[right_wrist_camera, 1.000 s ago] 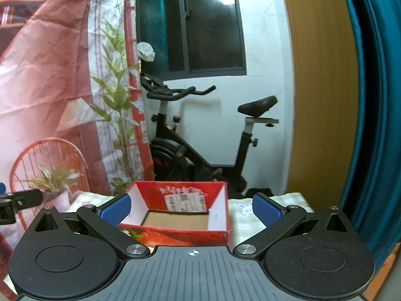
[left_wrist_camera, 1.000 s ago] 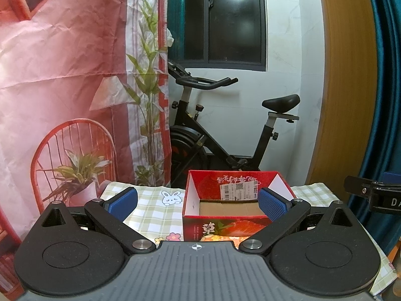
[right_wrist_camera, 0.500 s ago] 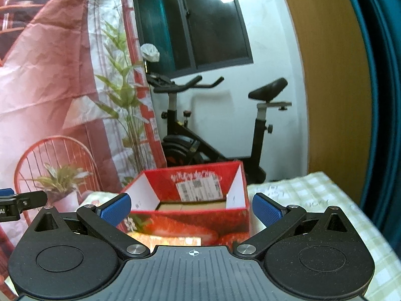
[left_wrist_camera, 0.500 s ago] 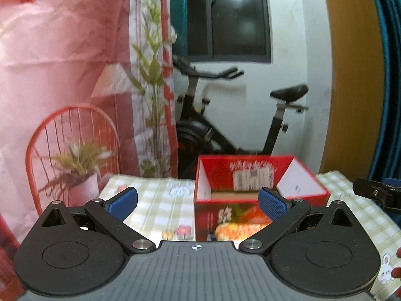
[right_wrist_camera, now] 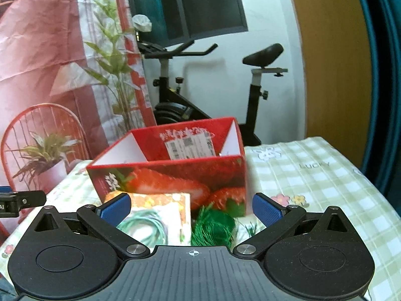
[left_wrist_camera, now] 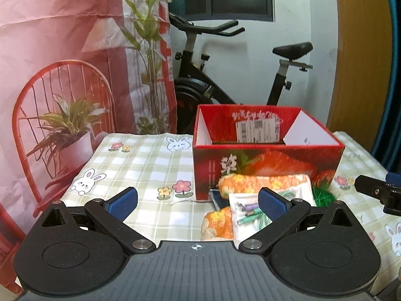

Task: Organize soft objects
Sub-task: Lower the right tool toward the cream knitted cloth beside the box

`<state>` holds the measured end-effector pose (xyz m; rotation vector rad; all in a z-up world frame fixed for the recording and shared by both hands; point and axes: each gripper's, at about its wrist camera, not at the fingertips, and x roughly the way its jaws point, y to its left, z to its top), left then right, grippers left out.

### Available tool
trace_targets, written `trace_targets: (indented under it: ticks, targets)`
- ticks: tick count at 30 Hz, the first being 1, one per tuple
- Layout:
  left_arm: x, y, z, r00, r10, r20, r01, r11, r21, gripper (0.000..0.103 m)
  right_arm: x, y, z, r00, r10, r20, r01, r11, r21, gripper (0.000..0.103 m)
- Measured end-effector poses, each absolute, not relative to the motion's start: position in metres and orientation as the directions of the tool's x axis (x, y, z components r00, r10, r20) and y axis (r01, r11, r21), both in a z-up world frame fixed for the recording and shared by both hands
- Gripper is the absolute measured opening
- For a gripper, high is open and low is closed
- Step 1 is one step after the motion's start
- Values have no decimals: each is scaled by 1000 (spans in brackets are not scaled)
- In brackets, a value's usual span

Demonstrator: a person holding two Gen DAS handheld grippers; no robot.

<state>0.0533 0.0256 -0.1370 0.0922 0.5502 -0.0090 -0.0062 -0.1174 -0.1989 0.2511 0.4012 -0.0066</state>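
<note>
Two hand-held grippers hover with jaws spread wide and empty above a checked tabletop.

The left gripper (left_wrist_camera: 198, 202) and right gripper (right_wrist_camera: 191, 207) both point at a small pile of soft objects: an orange patterned cloth (left_wrist_camera: 260, 184), a clear packet (left_wrist_camera: 246, 210) and a green tassel (right_wrist_camera: 213, 227). The pile lies just in front of an open red strawberry box (left_wrist_camera: 265, 165) at the tabletop's (left_wrist_camera: 140, 165) far edge.
</note>
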Motion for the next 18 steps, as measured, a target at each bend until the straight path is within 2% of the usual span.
trace_targets:
  ticks: [8,14,18]
  targets:
    - [63,22,-162,838,2,-546,44,996,72,102,4,-111,-228,913,62,-404,33,974,225,101]
    - [77,29,-185,778,-92,-621,79,996,-47,82,16,-101,-248,889,77,-451,11,982,188,87]
    - [81,30,-202,736,-153,-660,106,988,-112,77,22,-100,-262,851,117,-512,-8,978,211,81]
